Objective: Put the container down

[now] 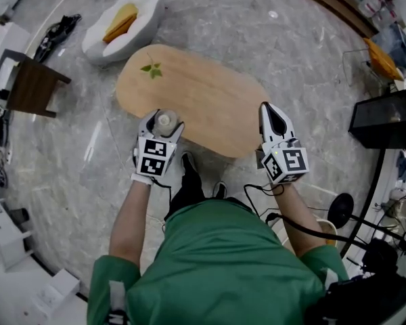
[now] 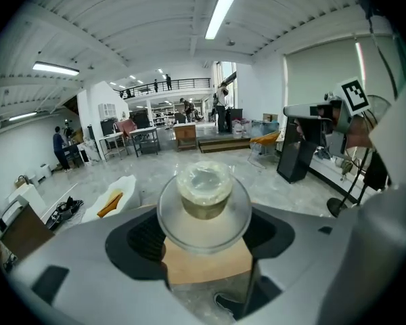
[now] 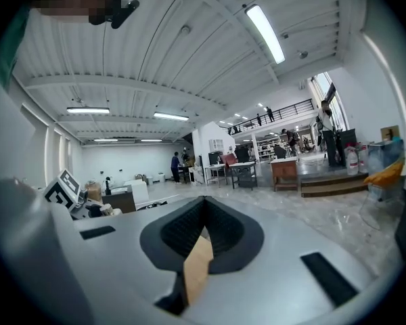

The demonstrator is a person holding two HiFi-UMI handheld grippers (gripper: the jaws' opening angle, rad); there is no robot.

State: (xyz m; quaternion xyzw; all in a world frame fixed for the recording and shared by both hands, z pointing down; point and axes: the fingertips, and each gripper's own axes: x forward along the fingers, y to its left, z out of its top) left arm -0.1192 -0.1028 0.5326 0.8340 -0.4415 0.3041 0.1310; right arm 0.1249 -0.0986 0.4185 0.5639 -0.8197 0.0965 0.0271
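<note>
In the left gripper view a clear round container (image 2: 204,202) with a pale lid sits between the black pads of my left gripper (image 2: 204,232), which is shut on it and holds it upright in the air. The head view has the container (image 1: 165,121) at the tip of the left gripper (image 1: 164,118), over the near left edge of the oval wooden table (image 1: 203,93). My right gripper (image 1: 271,111) hangs over the table's near right edge, shut, with nothing in it. In the right gripper view only a thin slit shows between that gripper's (image 3: 203,212) pads.
A small green leaf sprig (image 1: 151,70) lies on the table's far left part. A white beanbag seat with an orange cushion (image 1: 122,22) stands beyond the table. A dark wooden stool (image 1: 30,87) is at the left, black equipment (image 1: 386,117) at the right.
</note>
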